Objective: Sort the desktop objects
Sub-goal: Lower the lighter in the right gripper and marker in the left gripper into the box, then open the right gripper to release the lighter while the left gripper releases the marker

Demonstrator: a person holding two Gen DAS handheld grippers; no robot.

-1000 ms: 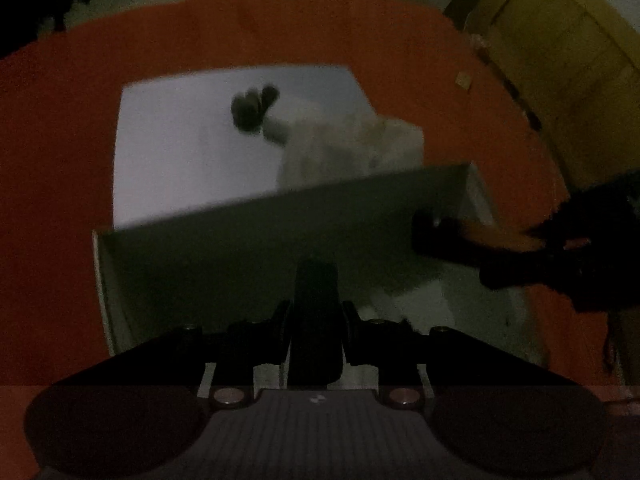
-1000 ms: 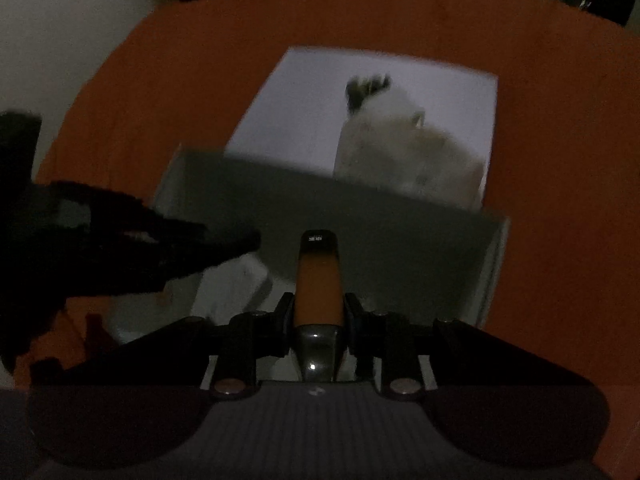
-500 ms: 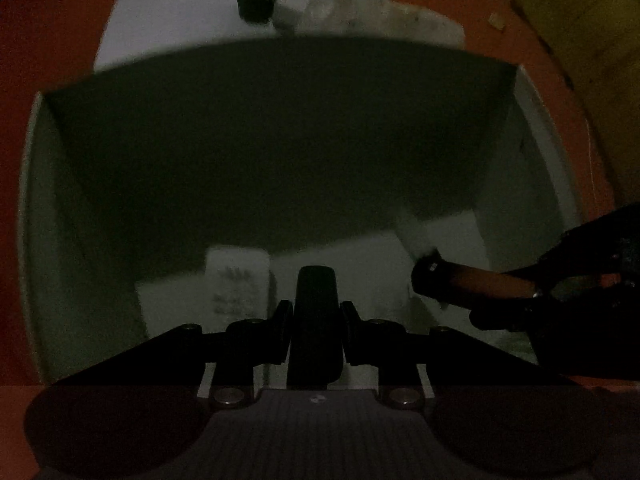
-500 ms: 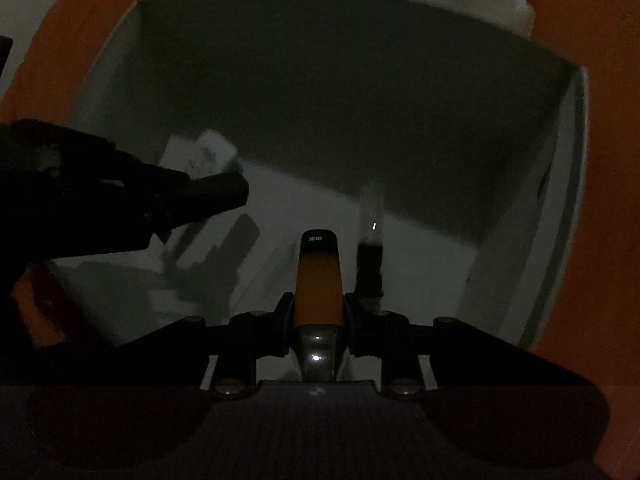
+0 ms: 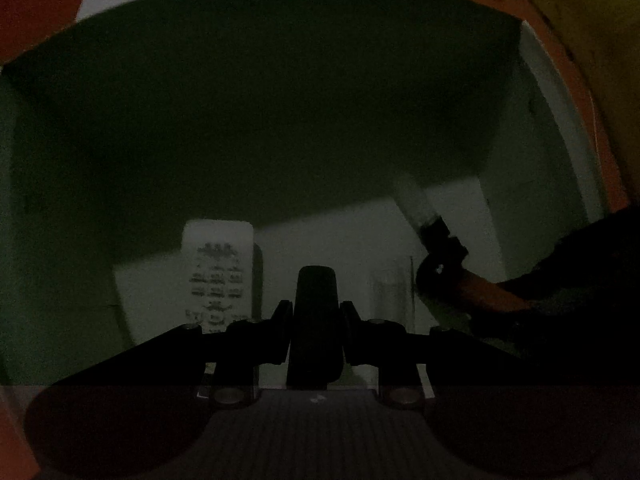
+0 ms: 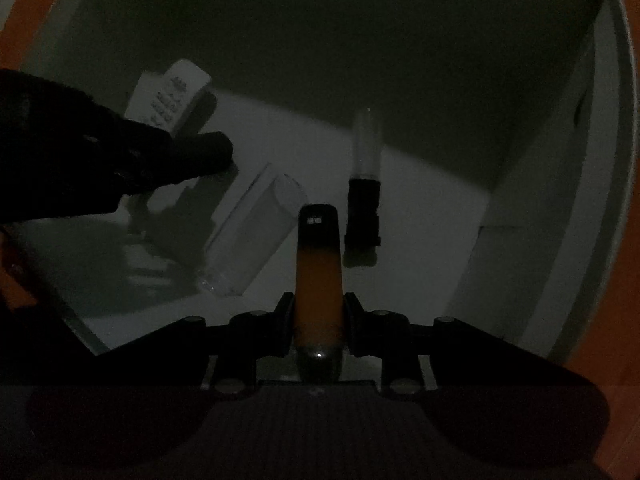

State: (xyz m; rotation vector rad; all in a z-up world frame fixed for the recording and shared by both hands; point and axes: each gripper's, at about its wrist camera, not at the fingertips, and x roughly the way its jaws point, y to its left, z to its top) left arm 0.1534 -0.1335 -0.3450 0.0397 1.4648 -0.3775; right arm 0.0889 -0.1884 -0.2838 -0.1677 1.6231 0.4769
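Both my tools are deep inside the white box point(image 6: 600, 168), which stands on the orange table point(image 5: 36, 12). My left gripper point(image 5: 316, 312) is closed on a dark stick point(image 5: 316, 292); I cannot tell what this thing is. My right gripper point(image 6: 319, 292) is clamped on an orange stick point(image 6: 319, 272) with a black end. On the floor of the box lie a remote control point(image 6: 172, 96), a clear tube point(image 6: 252, 236) on its side, and a pen point(image 6: 364, 184) with a pale cap.

The pictures do not settle whether the two sticks are going into the box or coming out of it, so I think of the dangers for both cases.

The space is narrow and the light is very poor. The tip of the orange stick hangs just beside the pen and the clear tube. If I let it go from this height, I think it may bounce, or strike the tube, which is round and would probably roll. The dark stick is near the remote control and could land across it. My two grippers are also near to each other; a careless turn could knock one against the other, or against a wall, and loosen a grip.
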